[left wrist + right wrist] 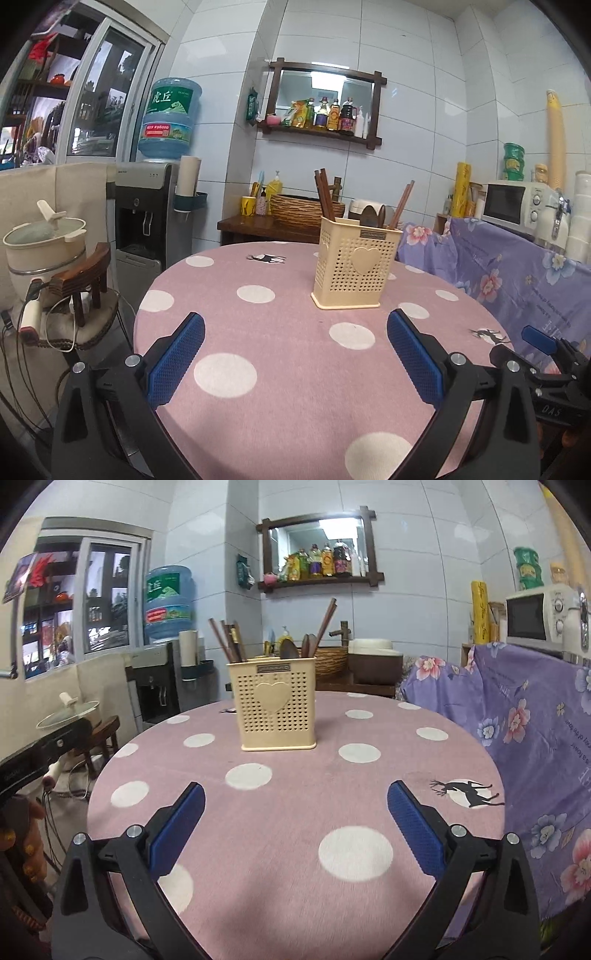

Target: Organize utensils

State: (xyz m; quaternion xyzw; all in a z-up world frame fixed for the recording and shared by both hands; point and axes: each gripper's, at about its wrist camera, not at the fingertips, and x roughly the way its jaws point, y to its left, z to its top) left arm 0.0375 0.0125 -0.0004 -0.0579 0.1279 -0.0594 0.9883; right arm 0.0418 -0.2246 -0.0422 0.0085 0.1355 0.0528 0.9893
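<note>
Chopsticks (229, 640) and wooden spoons (291, 650) stand upright in the cream utensil holder (277, 705), a perforated plastic box with a raised heart on its front face. We see the holder resting on the round table (295, 830), which wears a pink cloth with white dots and small deer prints, and it sits toward the table's far edge, well apart from both of our tools. In the left wrist view the same holder (354, 266) appears right of centre, with brown chopsticks (325, 199) leaning at its left end, more at its right end, and spoon bowls (371, 216) showing between them.

We hold the left gripper (295, 354) above the near part of the table with its blue-padded fingers (177, 362) spread wide and nothing between them. We hold the right gripper (295, 830) likewise over the near edge, its blue pads (415, 830) wide apart and gripping nothing. From the left wrist view the right gripper (539, 343) shows at the table's right edge.

Beyond the far edge we see a woven basket (306, 212) on a dark wooden counter, a water dispenser (147, 210) carrying a blue bottle, and a microwave (517, 205) behind a purple floral cloth (517, 273) at the table's right side. A wall shelf (325, 99) holds bottles.
</note>
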